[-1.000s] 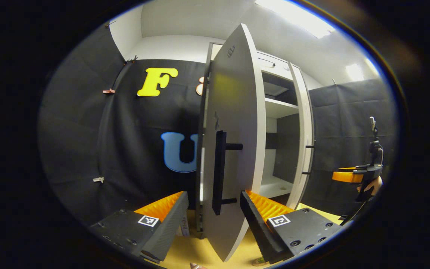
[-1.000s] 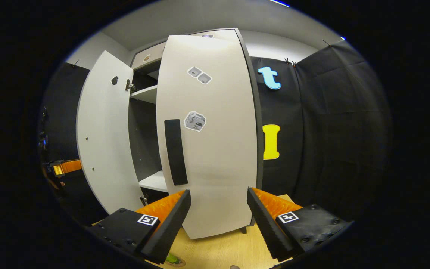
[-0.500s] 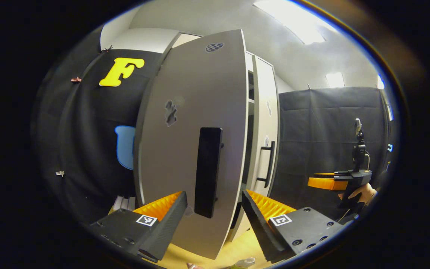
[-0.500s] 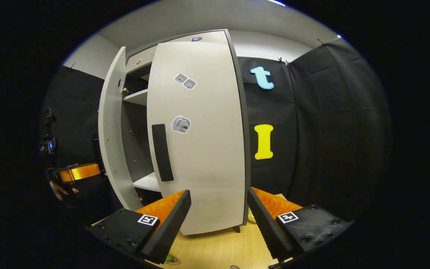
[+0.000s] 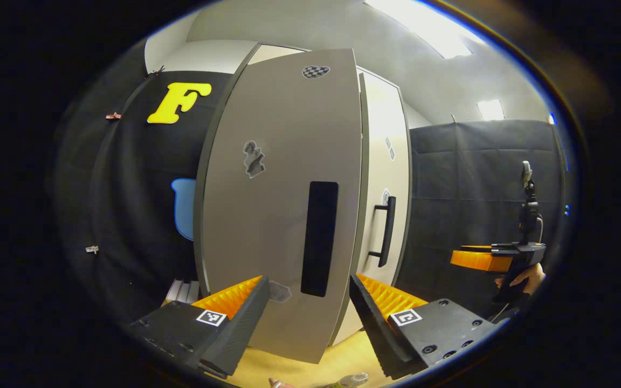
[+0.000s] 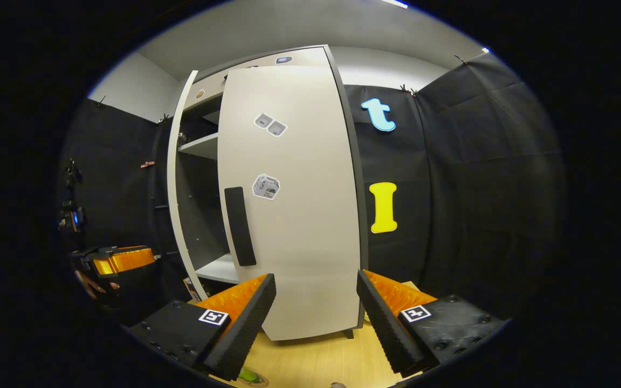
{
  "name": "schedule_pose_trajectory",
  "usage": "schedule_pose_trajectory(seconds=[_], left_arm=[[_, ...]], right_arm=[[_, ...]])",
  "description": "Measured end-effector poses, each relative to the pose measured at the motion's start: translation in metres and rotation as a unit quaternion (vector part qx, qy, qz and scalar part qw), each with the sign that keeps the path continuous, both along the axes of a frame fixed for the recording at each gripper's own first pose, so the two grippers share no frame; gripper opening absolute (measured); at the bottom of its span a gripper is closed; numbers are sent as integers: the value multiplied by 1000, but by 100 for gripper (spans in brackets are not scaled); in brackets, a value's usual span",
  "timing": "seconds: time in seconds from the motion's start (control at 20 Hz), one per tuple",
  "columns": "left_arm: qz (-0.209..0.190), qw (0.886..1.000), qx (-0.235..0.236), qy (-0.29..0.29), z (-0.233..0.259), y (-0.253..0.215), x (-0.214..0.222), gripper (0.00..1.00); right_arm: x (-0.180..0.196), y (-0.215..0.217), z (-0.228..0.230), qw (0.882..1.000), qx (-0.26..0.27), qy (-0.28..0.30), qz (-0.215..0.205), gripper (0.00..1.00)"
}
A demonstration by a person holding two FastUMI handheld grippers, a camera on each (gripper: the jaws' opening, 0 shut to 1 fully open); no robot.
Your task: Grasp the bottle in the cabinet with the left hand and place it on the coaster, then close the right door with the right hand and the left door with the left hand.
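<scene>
Cabinet (image 6: pixel 202 178) shelves look bare, though dim; left gripper (image 5: pixel 308 318) and right gripper (image 6: pixel 316 318) jaws apart.

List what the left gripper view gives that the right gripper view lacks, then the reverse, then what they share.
Left gripper view: the left door face-on with its handle, and a bottle top at the bottom edge.
Right gripper view: the cabinet shelves, seen through the gap beside the left door, which stands edge-on here.
Both: the right door, the wooden table, and the opposite tool farther off, the right gripper and the left gripper.
</scene>
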State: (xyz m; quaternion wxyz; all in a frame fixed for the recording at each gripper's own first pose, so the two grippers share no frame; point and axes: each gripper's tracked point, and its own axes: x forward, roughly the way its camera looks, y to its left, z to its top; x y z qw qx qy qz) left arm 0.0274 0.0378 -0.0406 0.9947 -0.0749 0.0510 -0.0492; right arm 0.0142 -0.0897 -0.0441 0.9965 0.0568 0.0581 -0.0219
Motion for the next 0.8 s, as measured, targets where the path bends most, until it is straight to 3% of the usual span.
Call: schedule_pose_trajectory(seconds=[0.8], left_arm=[[82,994,67,-20,22,-15,-18,95]], right_arm=[[-8,40,17,999,-26,-18,-33,100]])
